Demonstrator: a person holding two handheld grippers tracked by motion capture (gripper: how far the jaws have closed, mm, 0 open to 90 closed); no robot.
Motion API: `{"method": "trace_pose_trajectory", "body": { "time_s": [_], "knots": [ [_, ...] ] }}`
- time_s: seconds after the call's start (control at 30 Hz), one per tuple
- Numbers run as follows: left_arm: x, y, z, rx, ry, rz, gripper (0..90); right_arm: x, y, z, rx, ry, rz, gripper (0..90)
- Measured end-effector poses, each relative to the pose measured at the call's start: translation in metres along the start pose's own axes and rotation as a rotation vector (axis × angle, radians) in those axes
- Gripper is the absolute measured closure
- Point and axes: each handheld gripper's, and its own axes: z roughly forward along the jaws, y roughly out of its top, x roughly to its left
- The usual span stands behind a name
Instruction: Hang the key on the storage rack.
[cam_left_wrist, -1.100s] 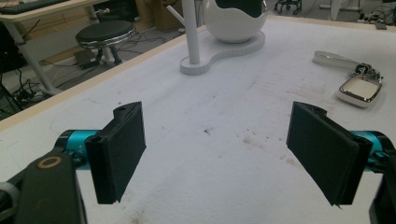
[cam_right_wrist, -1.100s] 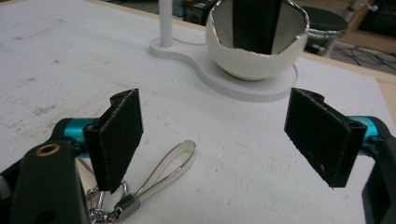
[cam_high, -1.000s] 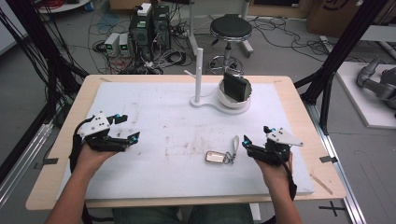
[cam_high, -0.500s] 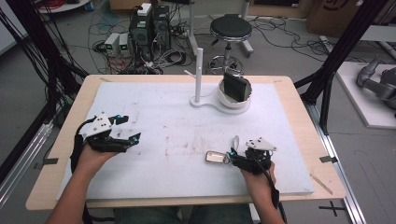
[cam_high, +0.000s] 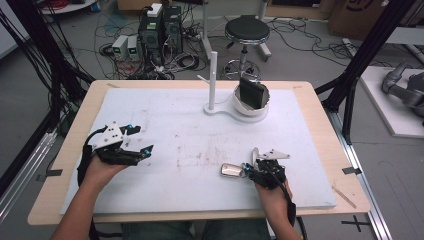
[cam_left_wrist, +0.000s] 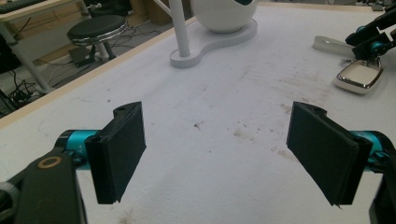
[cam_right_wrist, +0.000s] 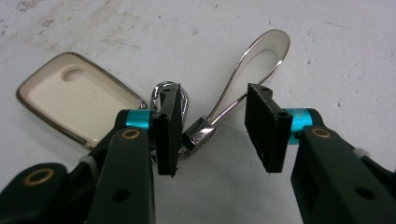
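A cream key fob with a chrome rim (cam_high: 231, 170) (cam_right_wrist: 74, 105) (cam_left_wrist: 359, 77) lies flat on the white mat. A metal clasp (cam_right_wrist: 198, 133) joins it to a shiny strap loop (cam_right_wrist: 254, 60). My right gripper (cam_high: 250, 172) (cam_right_wrist: 212, 128) is low over the mat and open. Its jaws stand on either side of the clasp, with a gap on each side. My left gripper (cam_high: 141, 139) (cam_left_wrist: 229, 154) hovers over the left of the mat, wide open, with nothing between its pads.
At the back middle of the mat stands a white post on a flat base (cam_high: 212, 80) (cam_left_wrist: 180, 28). A white bowl (cam_high: 240, 102) on that base holds a dark boxy object (cam_high: 252, 92). Past the far table edge are a stool (cam_high: 246, 30) and cables.
My right gripper has moved left along the mat and down to the key fob, so its jaws now straddle the clasp. The left gripper has barely shifted.
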Motion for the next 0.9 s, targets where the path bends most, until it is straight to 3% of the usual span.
{"method": "trace_pose_trajectory", "body": {
  "time_s": [0.1, 0.27, 0.43, 0.5, 0.6, 0.73, 0.9],
  "knots": [
    [0.000, 0.000, 0.000, 0.003, -0.003, 0.004, 19.5, 0.001, -0.001, -0.001, 0.002, 0.019, 0.046, 59.2],
    [0.000, -0.001, 0.001, 0.007, -0.007, 0.007, 19.5, 0.006, 0.000, 0.002, 0.021, 0.037, -0.012, 72.8],
    [0.000, 0.000, 0.000, 0.000, -0.012, 0.006, 19.5, -0.001, 0.003, 0.003, 0.022, 0.074, 0.004, 78.0],
    [0.001, 0.000, 0.000, 0.001, -0.009, 0.005, 19.5, -0.006, 0.003, 0.001, -0.010, 0.102, 0.016, 83.1],
    [0.001, -0.001, 0.000, 0.001, -0.010, 0.003, 19.5, -0.011, 0.006, -0.006, -0.056, 0.131, 0.031, 83.2],
    [0.001, -0.001, 0.000, -0.001, -0.011, 0.002, 19.5, -0.013, 0.009, -0.011, -0.092, 0.148, 0.001, 83.3],
    [0.001, 0.001, -0.002, -0.014, -0.005, 0.007, 19.5, -0.013, 0.019, -0.022, -0.200, 0.153, -0.030, 83.3]
  ]
}}
